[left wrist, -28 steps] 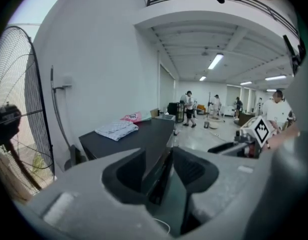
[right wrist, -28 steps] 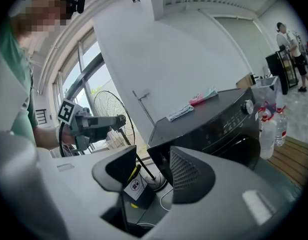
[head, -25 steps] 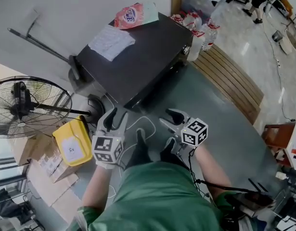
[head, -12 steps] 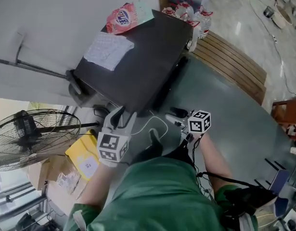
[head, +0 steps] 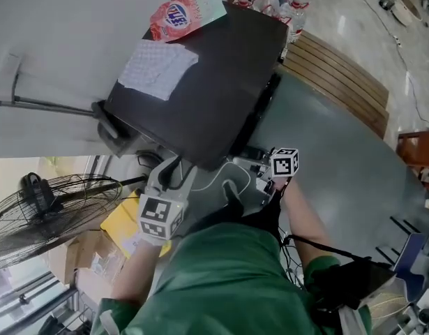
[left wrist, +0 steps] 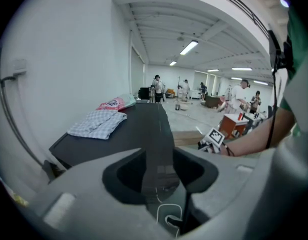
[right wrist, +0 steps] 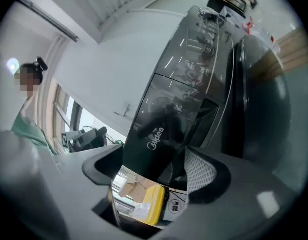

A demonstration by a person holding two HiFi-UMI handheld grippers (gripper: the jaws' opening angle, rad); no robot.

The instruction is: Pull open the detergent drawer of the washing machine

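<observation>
Thing sought: the detergent drawer (right wrist: 155, 136) is the glossy dark panel with the maker's logo, on the top strip of the washing machine (head: 221, 68) front, at the end nearest the person. It looks flush and not yet pulled.
Right gripper (head: 260, 167): rolled on its side, level with that strip and close to it. Its jaws have just been opening and stand about as wide as they go. The drawer's lower corner sits between them in the right gripper view, but neither pad presses on it.
Left gripper (head: 174, 169): jaws apart and empty, hanging off the near corner of the machine and looking along its top.
On the machine's top: a checked cloth (head: 158, 68) by the left edge and a detergent bag (head: 179, 16) at the back edge by the wall.
Floor: a white cable (head: 217, 176) loops below the near corner.
Risk, grip: closing on the flat glossy face rather than a lip would likely let the pads skid off.
Risk, angle: with the gripper rolled, one jaw may strike the panel beside the drawer.
Risk, pull: a pull across the drawer's line could bind it.
Risk, left side: the idle gripper could knock the corner.
</observation>
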